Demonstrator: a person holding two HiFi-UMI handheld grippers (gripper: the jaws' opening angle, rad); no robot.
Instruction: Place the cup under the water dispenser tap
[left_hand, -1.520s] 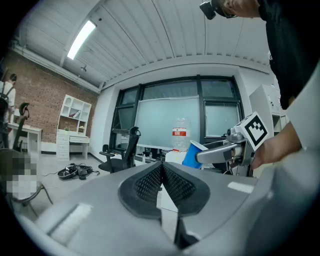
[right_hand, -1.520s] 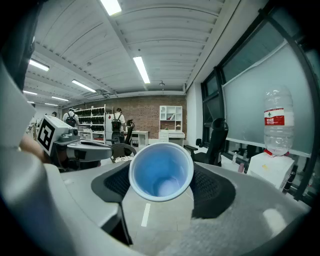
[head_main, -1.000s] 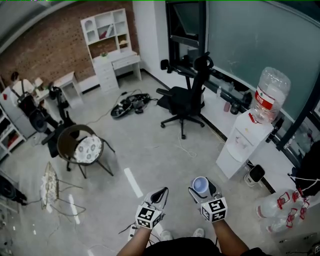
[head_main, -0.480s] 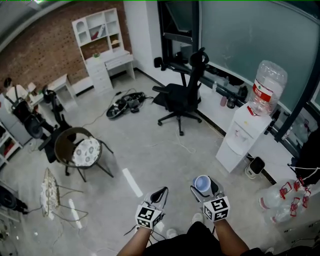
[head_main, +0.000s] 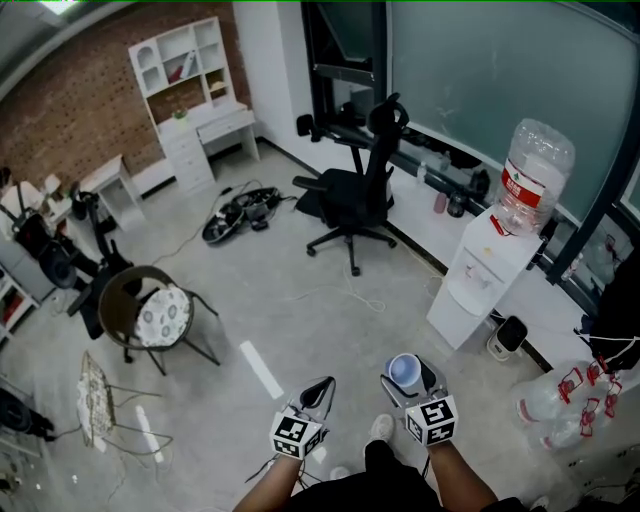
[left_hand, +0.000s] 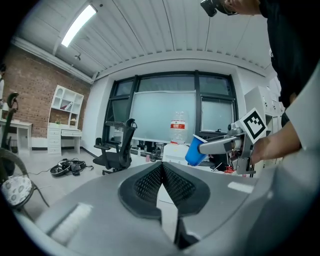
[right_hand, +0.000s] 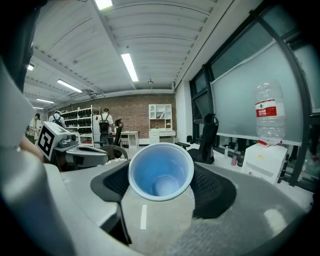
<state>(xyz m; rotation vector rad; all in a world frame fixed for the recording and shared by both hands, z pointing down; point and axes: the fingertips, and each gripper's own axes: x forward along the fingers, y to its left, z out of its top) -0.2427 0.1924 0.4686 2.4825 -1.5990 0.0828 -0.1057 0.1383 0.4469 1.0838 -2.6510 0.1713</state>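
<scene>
My right fingers (right_hand: 216, 192) are grasping the cup (right_hand: 161, 171), left fingers (left_hand: 145, 186) clenched empty; a jolt could be shaking it loose.

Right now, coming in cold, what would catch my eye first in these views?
The blue cup first: it sits mouth toward the camera between the right gripper's fingers, held low in front of the person. Next, the white water dispenser with its big bottle on top, standing by the window wall ahead to the right, apart from the cup. The left gripper is shut and empty.
</scene>
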